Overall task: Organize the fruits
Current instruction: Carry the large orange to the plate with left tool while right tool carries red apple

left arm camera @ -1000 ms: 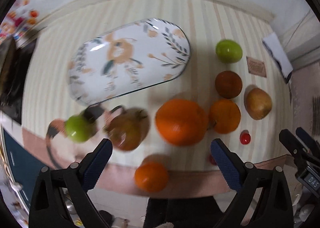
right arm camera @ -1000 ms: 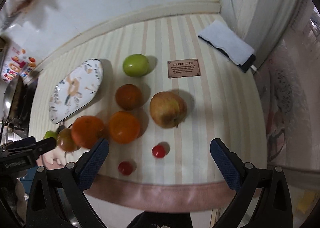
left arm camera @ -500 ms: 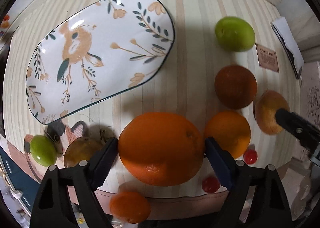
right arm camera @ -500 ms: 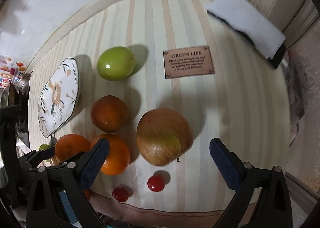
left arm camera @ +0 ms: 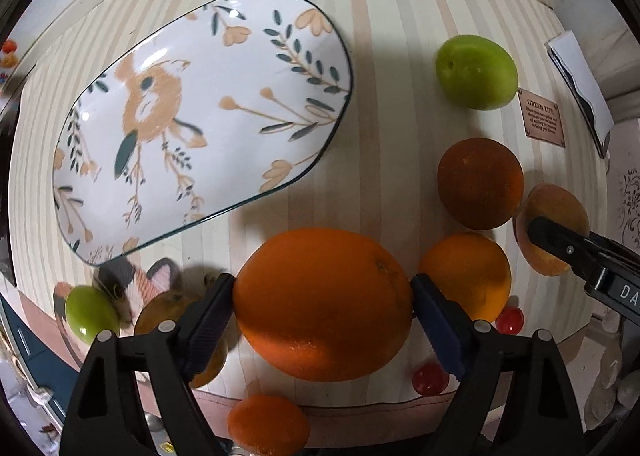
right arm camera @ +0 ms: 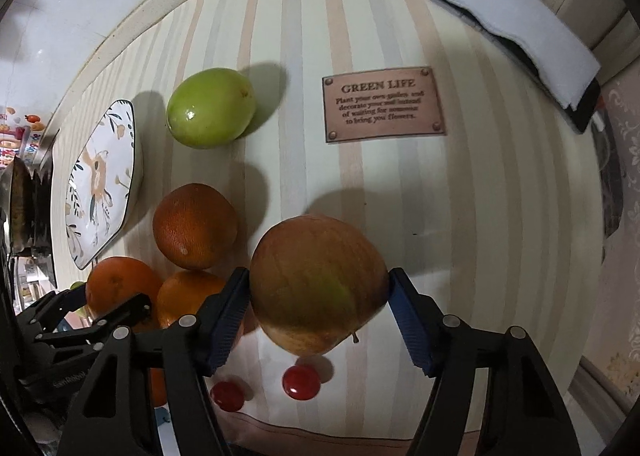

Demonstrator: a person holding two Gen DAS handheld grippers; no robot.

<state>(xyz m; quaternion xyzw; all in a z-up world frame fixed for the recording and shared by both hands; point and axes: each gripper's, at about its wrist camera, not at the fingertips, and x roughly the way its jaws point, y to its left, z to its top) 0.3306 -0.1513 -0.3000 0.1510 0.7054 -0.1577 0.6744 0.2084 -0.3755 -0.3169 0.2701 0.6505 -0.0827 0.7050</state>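
Note:
My left gripper [left arm camera: 322, 306] is shut on a large orange [left arm camera: 322, 302] near the table's front edge, its pads touching both sides. A white floral plate [left arm camera: 192, 116] lies empty behind it to the left. My right gripper [right arm camera: 318, 292] is shut on a brownish apple [right arm camera: 318, 280], also seen in the left wrist view [left arm camera: 550, 212]. A green fruit [right arm camera: 210, 112], a dark orange [right arm camera: 194, 230] and a smaller orange [right arm camera: 184, 296] lie left of the apple. Two red cherry tomatoes [right arm camera: 300, 382] lie near the front edge.
A small green fruit [left arm camera: 90, 312], a brown fruit [left arm camera: 160, 316] and a small orange [left arm camera: 268, 426] sit at the front left. A brown "GREEN LIFE" label [right arm camera: 384, 104] is on the striped cloth. A white folded cloth [right arm camera: 516, 16] lies at the back right.
Both grippers moved forward and down to the fruit. The left one closed onto the large orange, the right one onto the apple.

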